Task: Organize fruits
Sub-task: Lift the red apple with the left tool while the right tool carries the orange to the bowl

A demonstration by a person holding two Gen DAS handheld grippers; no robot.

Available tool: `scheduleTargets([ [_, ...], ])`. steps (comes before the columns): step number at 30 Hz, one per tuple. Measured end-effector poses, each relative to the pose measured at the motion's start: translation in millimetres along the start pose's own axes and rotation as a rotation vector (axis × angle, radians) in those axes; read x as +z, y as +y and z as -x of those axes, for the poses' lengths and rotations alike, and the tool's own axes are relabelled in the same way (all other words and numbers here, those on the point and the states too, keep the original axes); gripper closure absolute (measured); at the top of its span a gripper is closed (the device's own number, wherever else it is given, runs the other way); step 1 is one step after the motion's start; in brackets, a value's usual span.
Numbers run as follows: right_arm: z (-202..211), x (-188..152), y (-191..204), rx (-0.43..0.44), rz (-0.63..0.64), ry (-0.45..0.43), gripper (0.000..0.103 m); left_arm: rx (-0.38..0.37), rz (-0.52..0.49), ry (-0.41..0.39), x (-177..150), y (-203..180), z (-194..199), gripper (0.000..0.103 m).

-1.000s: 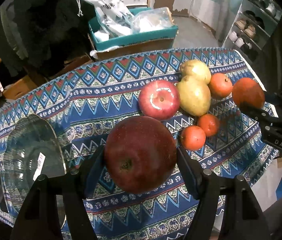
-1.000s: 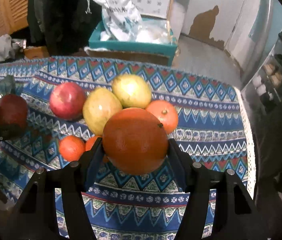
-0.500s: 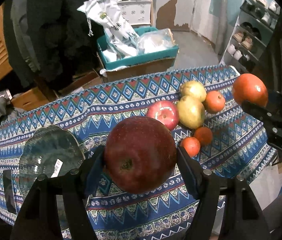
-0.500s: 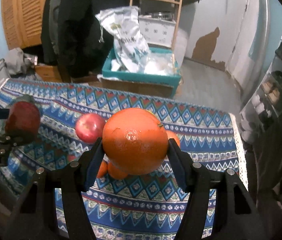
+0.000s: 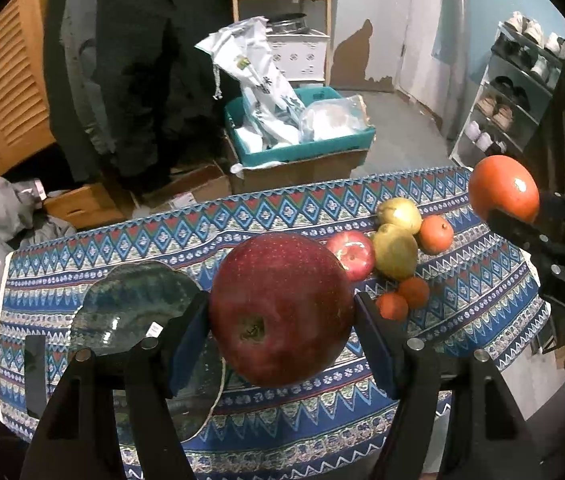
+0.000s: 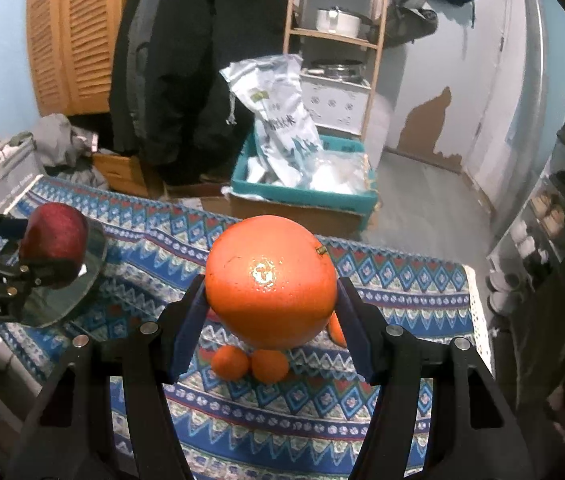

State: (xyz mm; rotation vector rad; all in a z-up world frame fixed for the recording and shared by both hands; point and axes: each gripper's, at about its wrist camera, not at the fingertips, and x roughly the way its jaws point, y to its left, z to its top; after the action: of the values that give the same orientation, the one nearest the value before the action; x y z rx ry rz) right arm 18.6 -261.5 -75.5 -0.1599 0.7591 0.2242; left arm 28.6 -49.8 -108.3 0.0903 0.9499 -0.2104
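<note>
Left gripper [image 5: 282, 344]: clamped on one dark red apple [image 5: 280, 308], raised above the glass plate [image 5: 130, 312].
Right gripper [image 6: 270, 320]: clamped on one big orange [image 6: 271, 282], raised.
On cloth [image 5: 242, 220]: one red apple [image 5: 352, 254], two pears [image 5: 395, 256], three small oranges [image 5: 436, 234], far right.
Open room: cloth's middle and near edge.

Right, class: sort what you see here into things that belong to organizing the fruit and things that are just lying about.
Belongs to the job:
- dark red apple in the left gripper
- large orange in the right gripper
- glass plate
- pears
- tangerines

Just lying about:
- teal crate
- white bag
- shoe rack
</note>
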Motion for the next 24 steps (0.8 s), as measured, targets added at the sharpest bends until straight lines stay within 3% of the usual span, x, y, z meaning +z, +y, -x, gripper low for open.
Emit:
scheduleTargets([
  [10, -4.1, 20.2, 33.3, 0.065, 0.028, -0.015, 0.040, 0.043, 0.046, -0.010, -7.9, 32.3, 6.2, 0.031],
  [24, -39.7, 46.1, 105.2, 0.197, 0.074, 0.026, 0.040, 0.116, 0.184, 0.023, -33.7, 107.2, 1.4, 0.031],
])
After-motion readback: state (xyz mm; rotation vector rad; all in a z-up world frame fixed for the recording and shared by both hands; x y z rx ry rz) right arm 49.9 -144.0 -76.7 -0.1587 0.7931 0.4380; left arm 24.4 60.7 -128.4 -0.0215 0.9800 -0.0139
